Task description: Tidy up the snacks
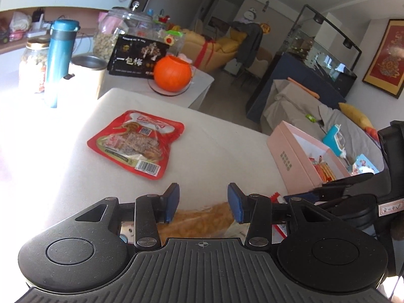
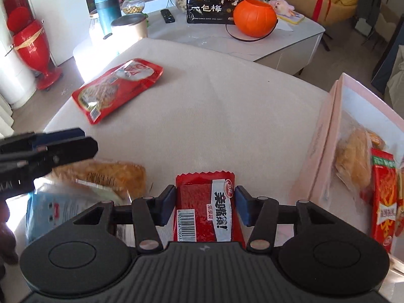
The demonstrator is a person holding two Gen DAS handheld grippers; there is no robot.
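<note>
Beside a pink cardboard box (image 2: pixel 325 136), right gripper (image 2: pixel 205 205) jaws grasp a small red snack packet (image 2: pixel 202 202); left gripper (image 1: pixel 203 205) jaws grasp a clear yellow-snack bag (image 1: pixel 202 218).

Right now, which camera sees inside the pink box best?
The right wrist view: the pink box opens toward it, showing snack packets inside. The left wrist view shows the pink box mostly from outside, with few packets visible.

Both tongs, left (image 1: pixel 203 205) and right (image 2: pixel 205 205), look alike: matte black plastic, a ribbed centre plate with a small crosshair mark at 12 o'clock, round discs at 9 and 3 o'clock, silver pivot screws on the linkages, and blue-padded fingers (image 2: pixel 168 204).
</note>
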